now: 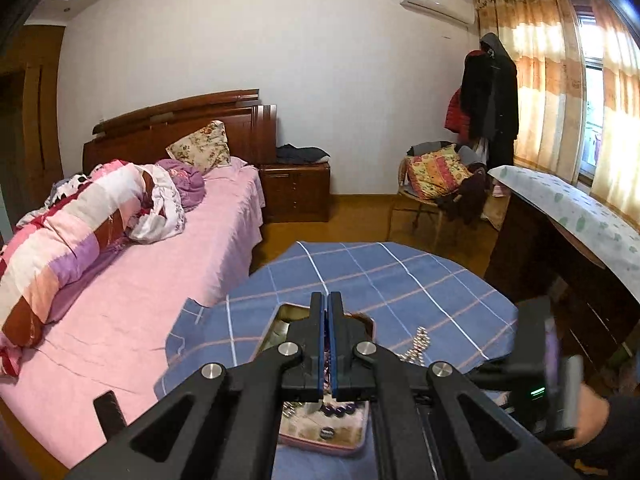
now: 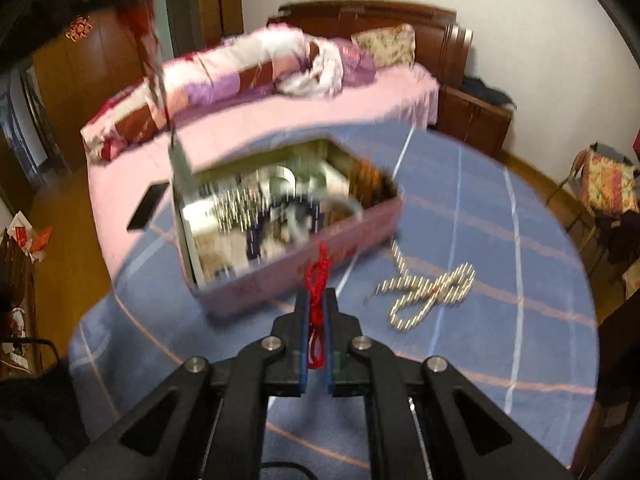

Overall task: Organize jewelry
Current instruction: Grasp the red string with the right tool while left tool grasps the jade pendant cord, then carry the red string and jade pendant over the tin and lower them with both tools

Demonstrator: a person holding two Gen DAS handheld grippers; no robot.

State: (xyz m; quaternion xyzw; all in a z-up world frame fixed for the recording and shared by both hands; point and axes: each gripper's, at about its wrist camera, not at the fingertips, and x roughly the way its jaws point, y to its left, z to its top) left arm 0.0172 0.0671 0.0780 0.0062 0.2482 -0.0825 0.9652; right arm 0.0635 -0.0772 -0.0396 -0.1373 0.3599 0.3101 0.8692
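A pink tin box (image 2: pixel 304 268) stands open on the blue checked tablecloth (image 2: pixel 500 248), holding several pieces of jewelry. My right gripper (image 2: pixel 317 300) is shut on a red cord bracelet (image 2: pixel 318 276), just in front of the box's near wall. A silver bead chain (image 2: pixel 432 288) lies on the cloth right of the box. In the left wrist view my left gripper (image 1: pixel 329 300) is shut above the box (image 1: pixel 324 436), its jaws pressed together. Something purple shows between its pads, but I cannot tell if it is gripped. The chain (image 1: pixel 416 346) shows to its right.
A pink bed (image 1: pixel 120 300) with a rolled quilt (image 1: pixel 80 216) lies left of the table. A dark desk (image 1: pixel 568 240) stands right, a chair with cushions (image 1: pixel 436 176) behind. A black phone (image 2: pixel 148 206) lies on the bed. The right hand-held gripper (image 1: pixel 536 360) is at the right edge.
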